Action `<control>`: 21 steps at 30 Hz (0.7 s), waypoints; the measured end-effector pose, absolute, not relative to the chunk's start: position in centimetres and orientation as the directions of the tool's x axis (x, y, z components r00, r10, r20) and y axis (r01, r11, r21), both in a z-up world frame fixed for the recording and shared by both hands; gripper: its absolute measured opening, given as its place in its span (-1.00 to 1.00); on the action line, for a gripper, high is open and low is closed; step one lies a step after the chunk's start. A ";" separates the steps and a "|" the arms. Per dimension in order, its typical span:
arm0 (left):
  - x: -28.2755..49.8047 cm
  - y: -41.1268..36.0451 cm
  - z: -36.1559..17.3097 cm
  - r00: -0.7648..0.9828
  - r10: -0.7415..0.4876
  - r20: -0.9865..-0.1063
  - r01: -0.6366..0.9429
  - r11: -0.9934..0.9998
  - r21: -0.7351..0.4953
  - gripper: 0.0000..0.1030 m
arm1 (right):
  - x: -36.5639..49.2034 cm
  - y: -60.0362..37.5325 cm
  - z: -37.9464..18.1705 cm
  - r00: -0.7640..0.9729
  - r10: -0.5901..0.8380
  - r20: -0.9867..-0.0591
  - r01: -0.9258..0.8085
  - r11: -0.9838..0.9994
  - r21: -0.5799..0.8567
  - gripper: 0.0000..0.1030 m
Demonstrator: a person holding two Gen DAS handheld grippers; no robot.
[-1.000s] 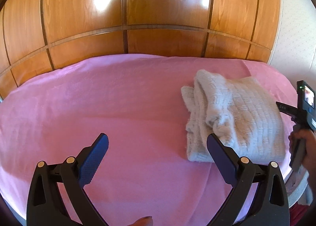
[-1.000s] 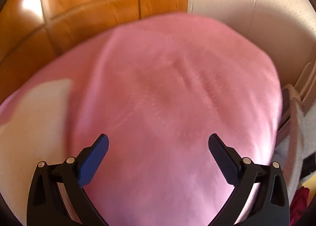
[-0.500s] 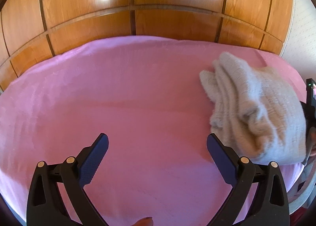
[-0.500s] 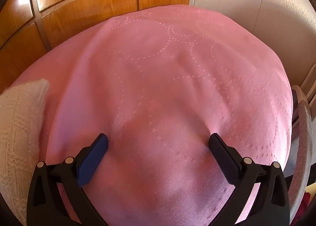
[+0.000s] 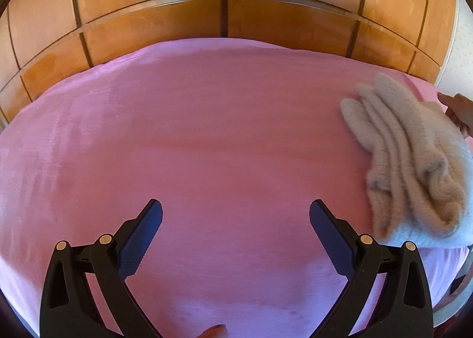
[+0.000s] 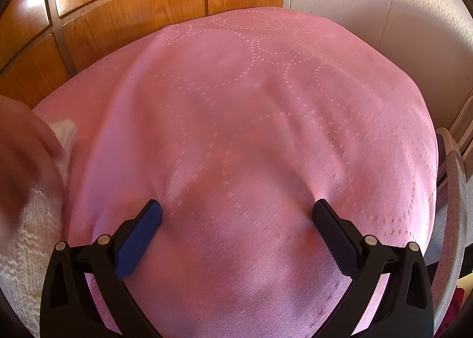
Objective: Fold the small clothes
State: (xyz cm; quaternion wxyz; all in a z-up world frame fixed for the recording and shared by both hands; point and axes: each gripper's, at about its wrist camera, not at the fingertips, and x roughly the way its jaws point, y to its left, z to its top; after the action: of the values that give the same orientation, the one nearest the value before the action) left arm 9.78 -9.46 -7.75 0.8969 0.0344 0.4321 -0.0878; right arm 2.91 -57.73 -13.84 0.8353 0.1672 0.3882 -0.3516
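Both of my claws stand spread wide with nothing between their fingers. My left claw [image 5: 236,219] hovers over the pink bedspread [image 5: 207,131], and the folded cream knitted garment [image 5: 414,166] lies just beyond and to the right of its right finger, a hand [image 5: 458,110] touching its far edge. My right claw [image 6: 236,219] presses its fingertips into the same pink cover, with the knit at its left. Glossy wooden wardrobe panels [image 5: 236,13] rise ahead.

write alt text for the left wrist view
A folded cream knit lies at the right edge of a pink bedspread, beyond the open left gripper, which holds nothing. Wood panels stand behind.
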 end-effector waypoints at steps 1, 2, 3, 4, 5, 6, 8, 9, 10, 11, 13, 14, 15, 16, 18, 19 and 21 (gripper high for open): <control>9.9 -9.2 -7.8 0.610 -0.120 -0.783 0.184 0.983 -0.007 0.91 | 2.9 -57.7 -13.8 0.452 -0.457 -0.766 0.717 0.697 0.007 0.97; 9.9 -9.0 -7.8 0.610 -0.113 -0.784 0.180 0.984 -0.002 0.91 | 2.9 -57.7 -13.8 0.451 -0.458 -0.766 0.717 0.697 0.006 0.97; 10.0 -8.7 -7.8 0.611 -0.109 -0.784 0.175 0.985 -0.001 0.91 | 2.9 -57.7 -13.8 0.451 -0.458 -0.766 0.717 0.697 0.006 0.97; 10.0 -8.4 -7.8 0.612 -0.106 -0.784 0.169 0.986 -0.001 0.91 | 2.9 -57.7 -13.8 0.452 -0.457 -0.766 0.717 0.697 0.007 0.97; 10.0 -8.1 -7.7 0.613 -0.104 -0.783 0.166 0.986 -0.001 0.91 | 2.9 -57.7 -13.8 0.452 -0.457 -0.766 0.717 0.697 0.007 0.97; 9.8 -7.6 -7.6 0.616 -0.104 -0.781 0.161 0.987 -0.004 0.91 | 2.9 -57.7 -13.8 0.451 -0.458 -0.766 0.717 0.697 0.006 0.97; 9.6 -6.9 -7.3 0.623 -0.105 -0.775 0.153 0.988 -0.011 0.91 | 2.9 -57.7 -13.9 0.452 -0.457 -0.766 0.717 0.697 0.007 0.97; 9.2 -6.3 -7.1 0.631 -0.101 -0.769 0.146 0.989 -0.009 0.91 | 2.9 -57.7 -13.8 0.452 -0.458 -0.766 0.717 0.697 0.006 0.97; 9.0 -6.0 -6.9 0.638 -0.092 -0.765 0.138 0.990 -0.004 0.91 | 2.9 -57.7 -13.9 0.451 -0.458 -0.766 0.717 0.697 0.006 0.97; 8.7 -5.5 -6.7 0.645 -0.083 -0.759 0.129 0.992 0.000 0.91 | 2.9 -57.7 -13.9 0.451 -0.458 -0.766 0.717 0.697 0.006 0.97; 7.7 -4.1 -6.0 0.668 -0.064 -0.742 0.099 0.995 0.004 0.91 | 2.9 -57.7 -13.9 0.452 -0.457 -0.766 0.717 0.697 0.007 0.97; 7.3 -3.4 -5.6 0.678 -0.054 -0.733 0.086 0.996 0.006 0.91 | 2.9 -57.7 -13.9 0.452 -0.458 -0.766 0.717 0.697 0.007 0.97; 6.7 -2.3 -5.0 0.693 -0.037 -0.720 0.065 0.998 0.012 0.91 | 2.9 -57.7 -13.9 0.452 -0.458 -0.766 0.717 0.697 0.007 0.97; 6.3 -1.6 -4.6 0.703 -0.025 -0.711 0.051 0.999 0.015 0.91 | 2.9 -57.7 -13.9 0.452 -0.458 -0.766 0.717 0.697 0.007 0.97; 5.1 0.3 -3.6 0.725 0.003 -0.689 0.015 1.000 0.020 0.91 | 2.9 -57.7 -13.9 0.452 -0.458 -0.766 0.717 0.697 0.007 0.97; 4.7 1.1 -3.1 0.733 0.015 -0.680 0.000 1.000 0.023 0.91 | 2.9 -57.7 -13.9 0.452 -0.458 -0.766 0.717 0.697 0.007 0.97; 3.8 2.6 -2.2 0.750 0.037 -0.661 -0.028 0.999 0.024 0.91 | 2.9 -57.7 -13.9 0.452 -0.458 -0.766 0.717 0.697 0.007 0.97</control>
State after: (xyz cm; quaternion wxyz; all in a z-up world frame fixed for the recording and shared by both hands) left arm 3.76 2.58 -2.24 0.9353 0.0064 0.3534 0.0176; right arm 2.93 -57.69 -13.89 0.8353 0.1674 0.3880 -0.3517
